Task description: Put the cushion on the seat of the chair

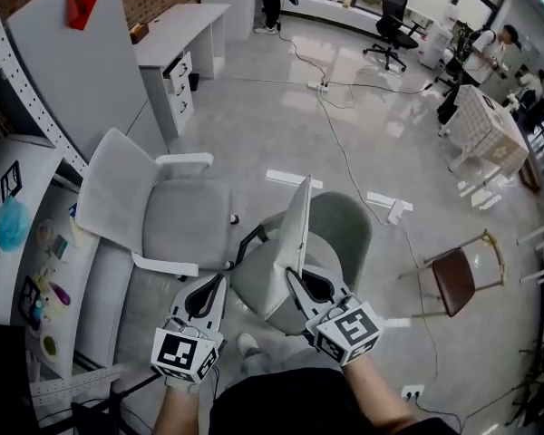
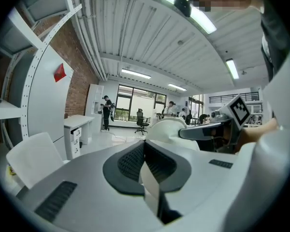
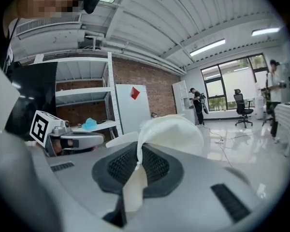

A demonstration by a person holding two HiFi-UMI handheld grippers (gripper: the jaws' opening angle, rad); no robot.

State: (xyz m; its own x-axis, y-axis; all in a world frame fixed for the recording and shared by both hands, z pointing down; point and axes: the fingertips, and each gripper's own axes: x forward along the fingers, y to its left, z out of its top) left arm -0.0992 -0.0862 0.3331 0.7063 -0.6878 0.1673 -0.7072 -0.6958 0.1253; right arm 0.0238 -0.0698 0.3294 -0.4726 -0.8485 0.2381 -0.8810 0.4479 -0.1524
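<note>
A pale grey cushion (image 1: 276, 261) stands on edge in front of me, held between both grippers. My left gripper (image 1: 221, 282) is shut on its left edge, and a thin strip of the cushion (image 2: 151, 190) shows between the closed jaws of the left gripper (image 2: 144, 151). My right gripper (image 1: 296, 279) is shut on the right side, where pale fabric (image 3: 135, 178) is bunched in the right gripper (image 3: 137, 153) and the cushion (image 3: 171, 129) bulges beyond it. The white office chair (image 1: 186, 220) stands just left of the cushion, its seat bare and its back (image 1: 113, 193) reclined.
A round grey-green chair (image 1: 349, 229) sits right behind the cushion. Shelving with small items (image 1: 23, 243) runs along the left. A white desk (image 1: 177, 25) is at the back left, a brown-seated chair (image 1: 453, 279) at the right, and cables (image 1: 335, 134) cross the floor.
</note>
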